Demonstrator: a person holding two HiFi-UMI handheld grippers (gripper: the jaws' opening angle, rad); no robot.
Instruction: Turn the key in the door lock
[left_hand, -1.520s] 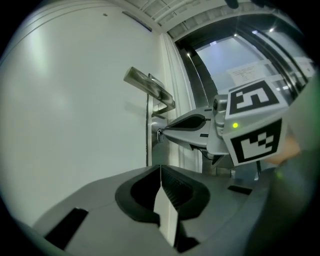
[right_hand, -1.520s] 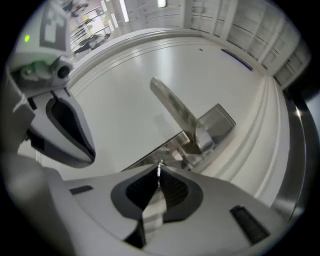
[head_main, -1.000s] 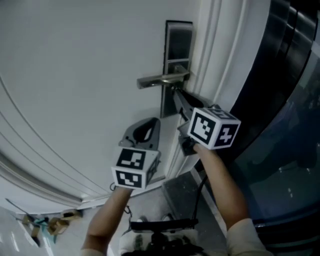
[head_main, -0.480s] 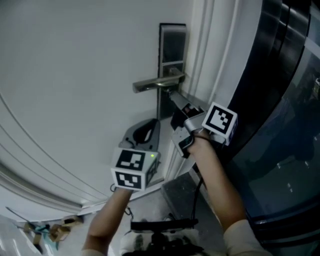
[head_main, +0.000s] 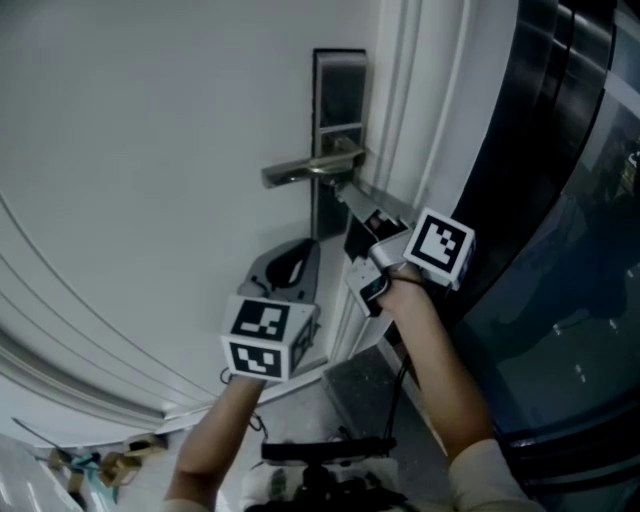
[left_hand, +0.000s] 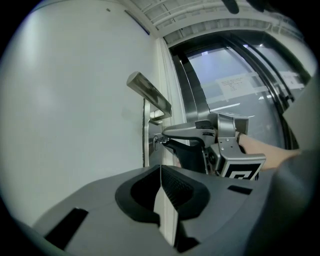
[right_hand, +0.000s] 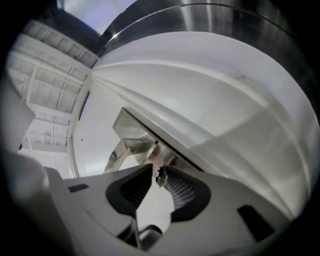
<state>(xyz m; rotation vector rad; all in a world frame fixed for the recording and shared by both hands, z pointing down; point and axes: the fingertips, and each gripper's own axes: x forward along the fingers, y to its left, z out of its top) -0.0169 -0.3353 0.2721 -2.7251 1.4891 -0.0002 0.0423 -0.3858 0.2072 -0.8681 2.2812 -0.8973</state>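
1. White door (head_main: 150, 150) fills the background. The key (right_hand: 161, 176) sits in the lock plate (head_main: 338, 120), at 6 o'clock from the handle (head_main: 310, 168).
2. The turn looks finished and the grip is being let go. Next, back straight off without snagging the key.
3. Right gripper (right_hand: 159, 170): its jaws have just been opening and now stand apart, with the key between them unpressed.
4. Left gripper (left_hand: 160, 169), at 7 o'clock of the right in the head view: jaws together, empty.

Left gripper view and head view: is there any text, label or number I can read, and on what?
White paper sheet on the glass pane: printed lines, too small to read.
Dark metal lock plate: no print visible.
Black-and-white marker cubes: square patterns only, no words.
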